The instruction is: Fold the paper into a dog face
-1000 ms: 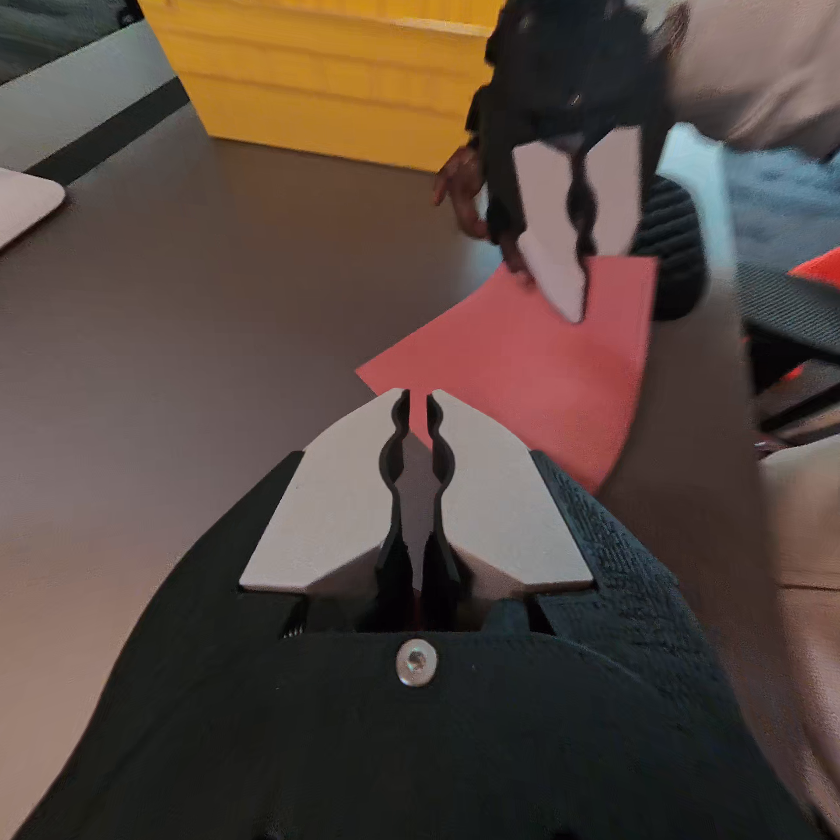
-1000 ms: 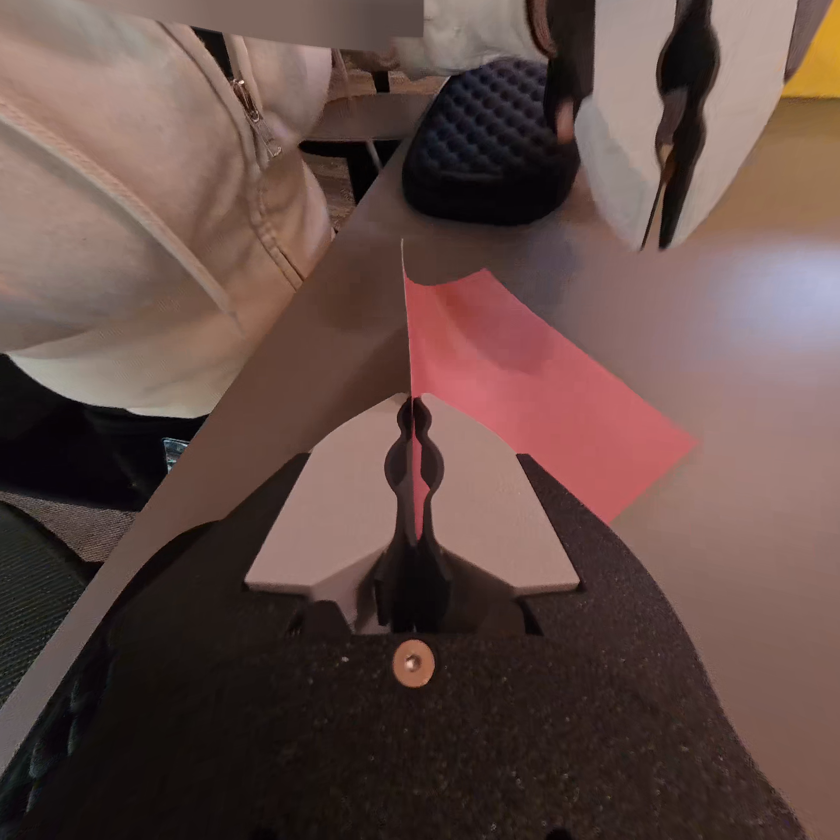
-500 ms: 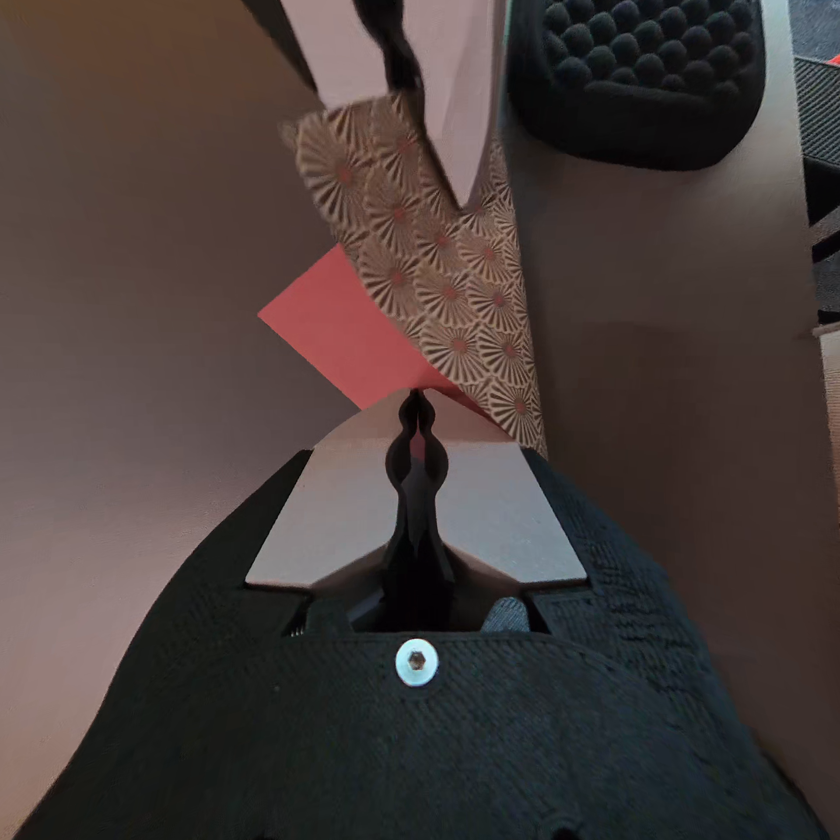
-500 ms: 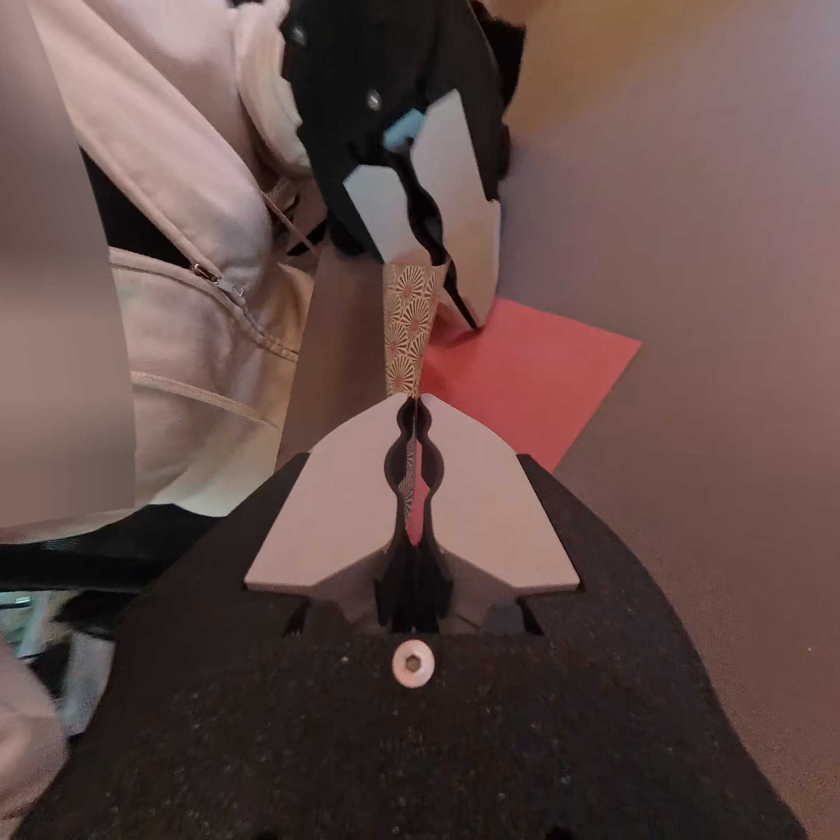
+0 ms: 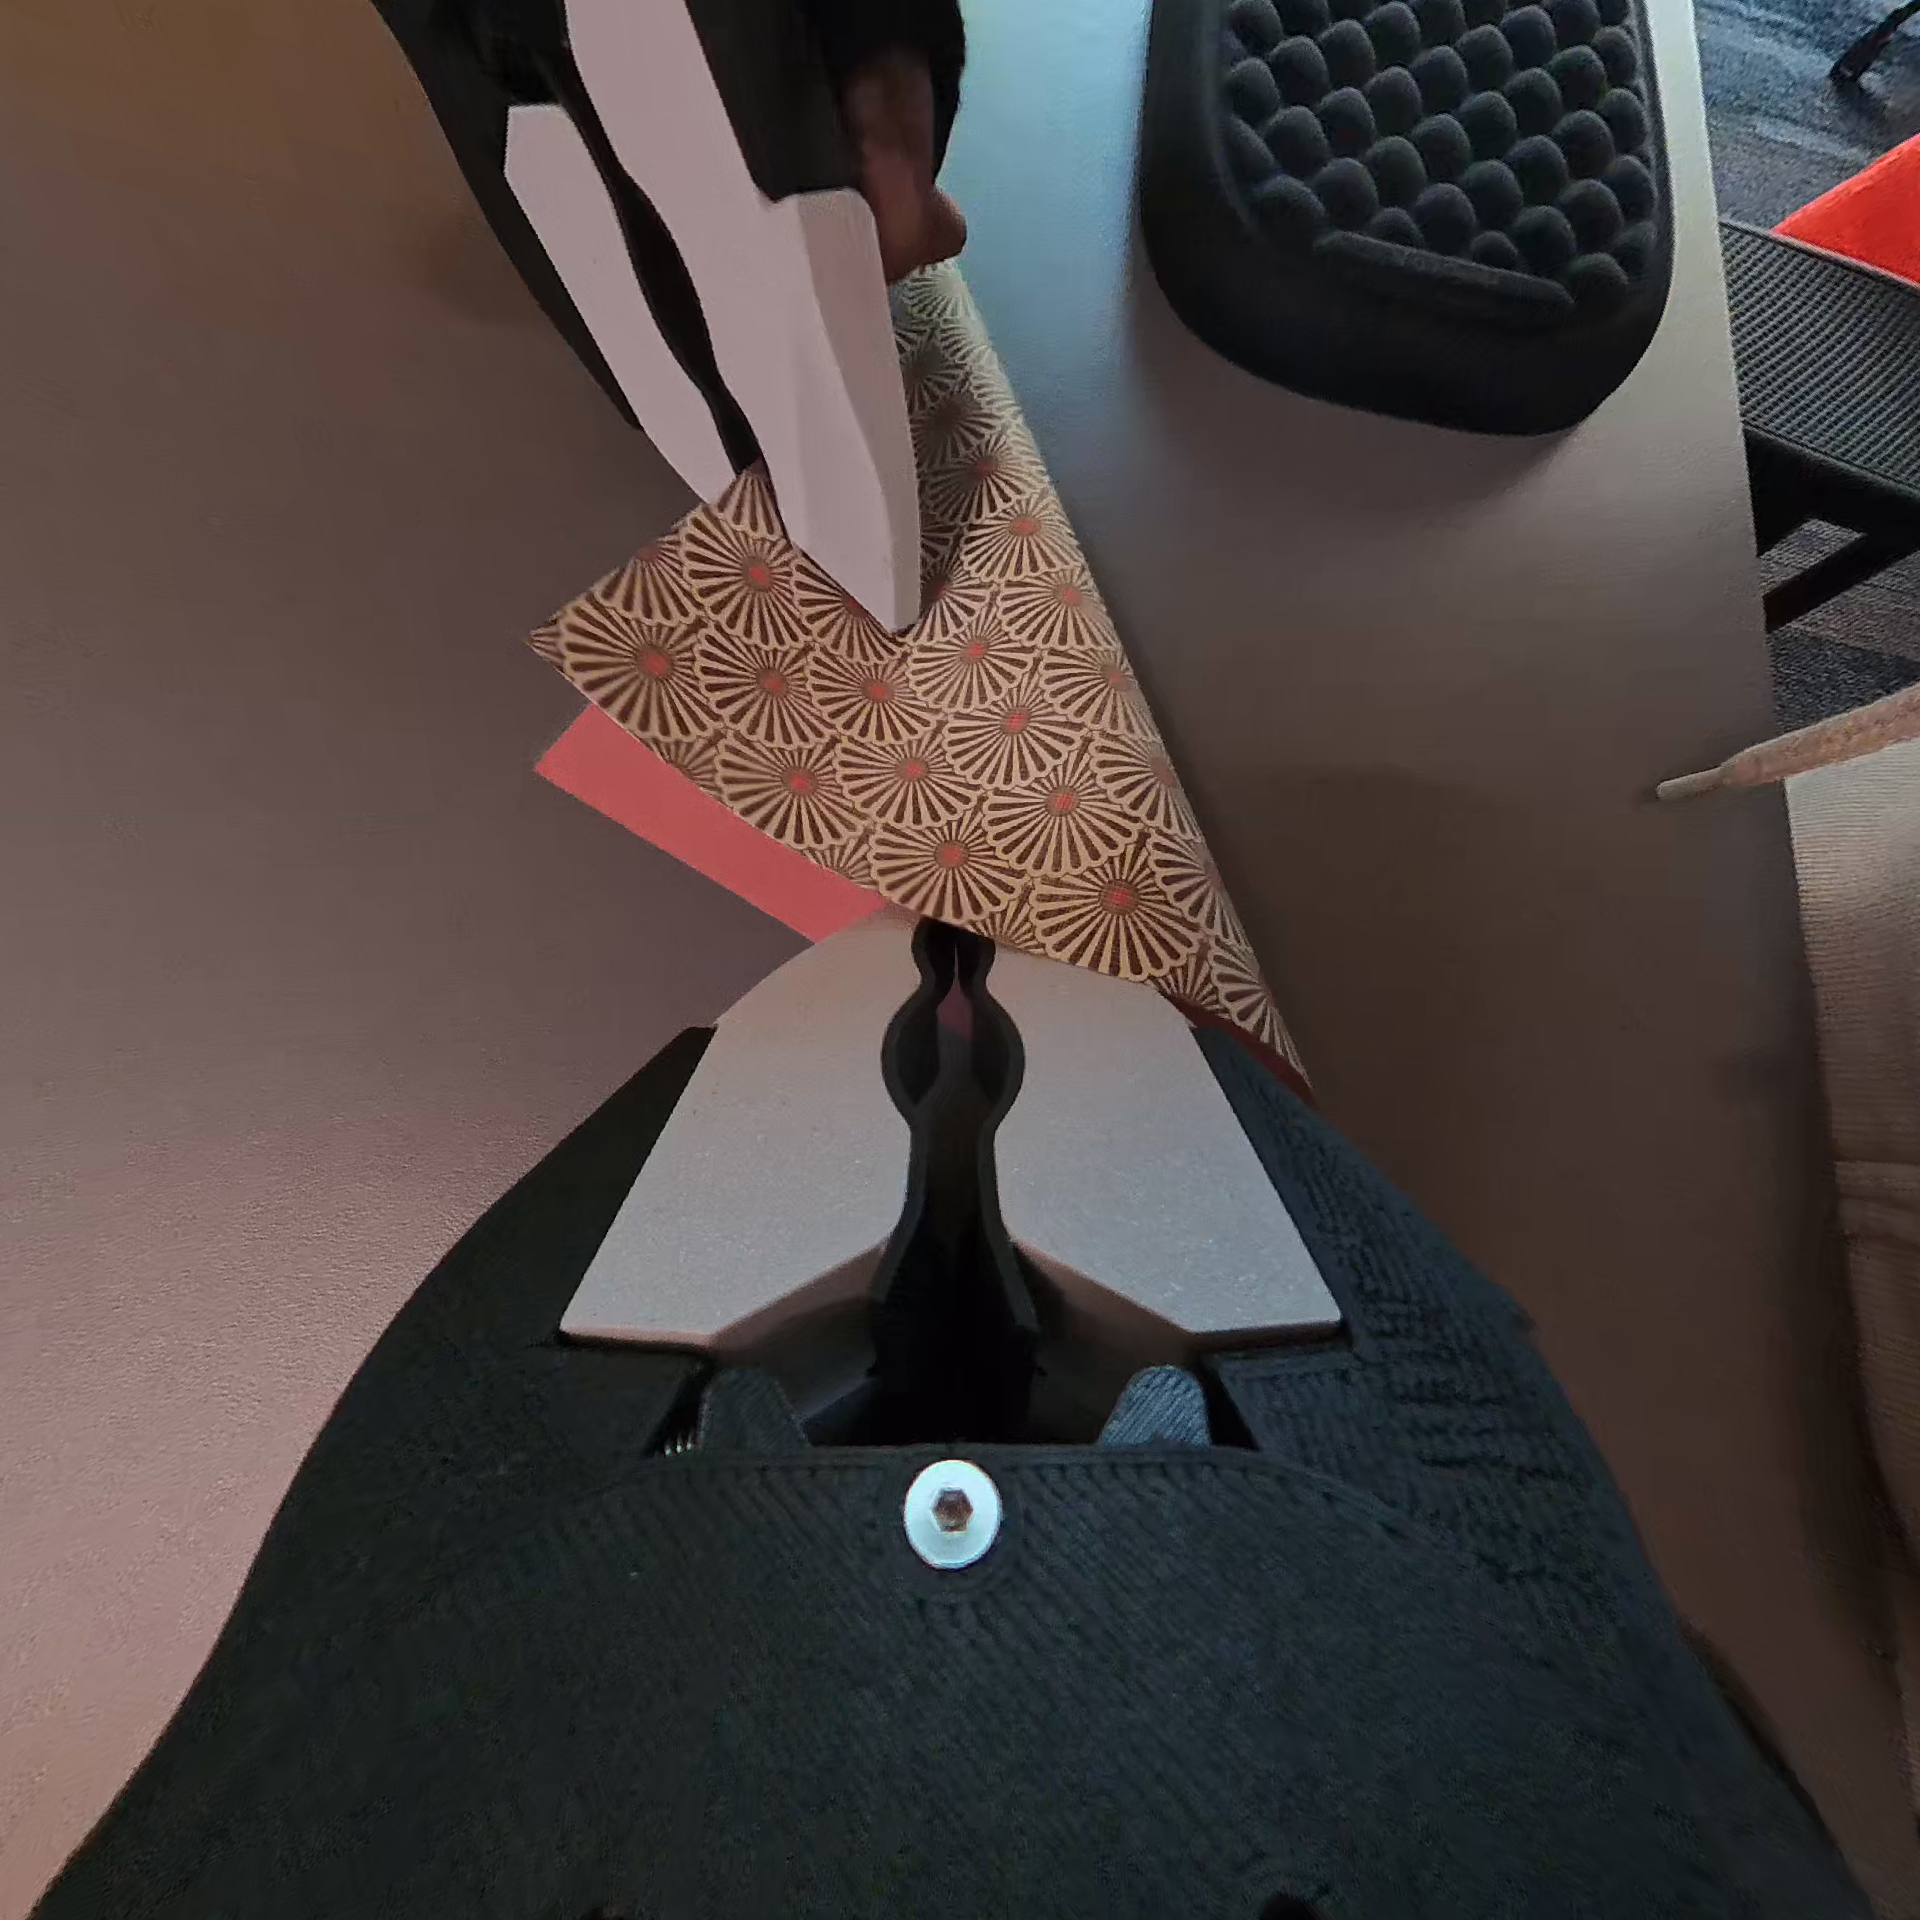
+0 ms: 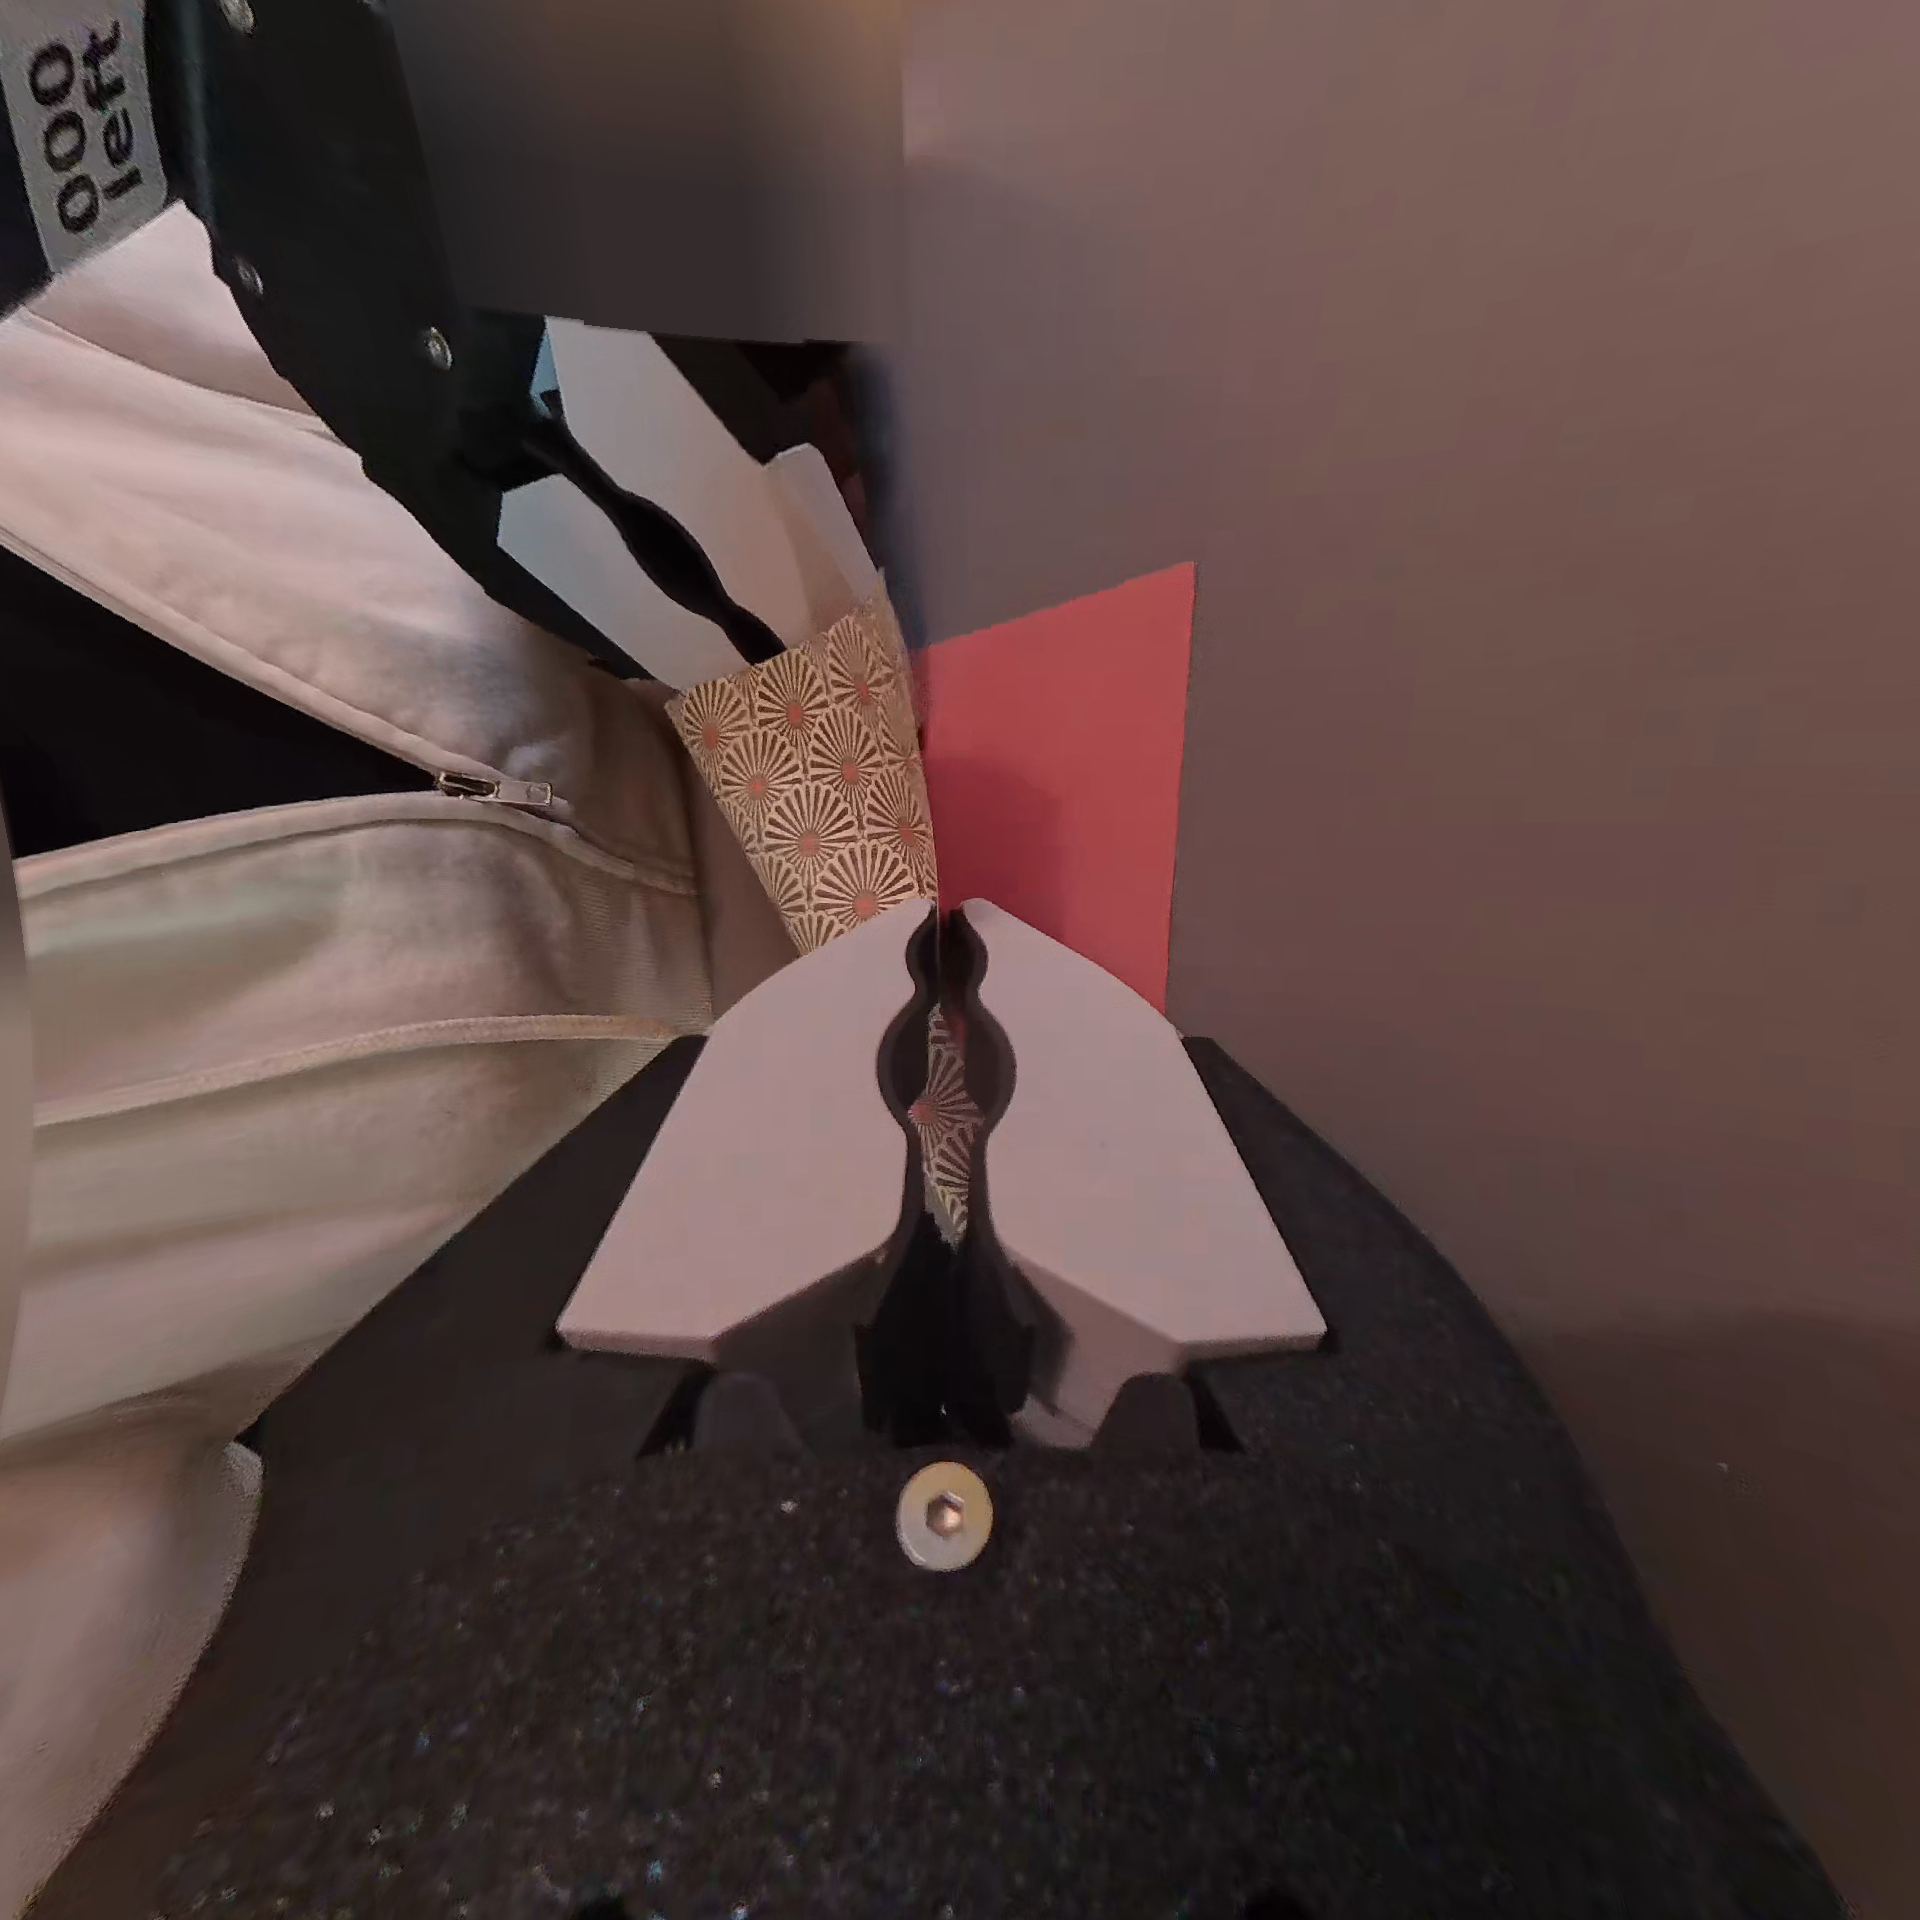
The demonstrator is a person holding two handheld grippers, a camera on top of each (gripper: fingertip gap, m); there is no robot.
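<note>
The paper is a square sheet, red on one side (image 5: 707, 821) and covered in a brown-and-cream flower pattern on the other (image 5: 987, 748). It is bent over itself above the brown table (image 5: 260, 727), patterned side up. My left gripper (image 5: 951, 935) is shut on its near edge. My right gripper (image 5: 810, 551) comes in from the top of the left wrist view and pinches the far corner. In the right wrist view my right gripper (image 6: 945, 909) is shut on the paper, with pattern (image 6: 821, 769) on the left and red (image 6: 1049, 769) on the right. The left gripper (image 6: 758, 644) holds the far end.
A black bumpy cushion (image 5: 1434, 187) lies at the table's far right, close to the table edge (image 5: 1756, 520). The person's beige zip jacket (image 6: 312, 935) fills the left of the right wrist view. A blurred patch covers the top middle there. The grippers' ends are close to 5 cm from one another.
The paper lay flat, red side up, with my left gripper slightly open. The left has shut on its edge, and the right has lifted its corner over, turning the patterned side up.
</note>
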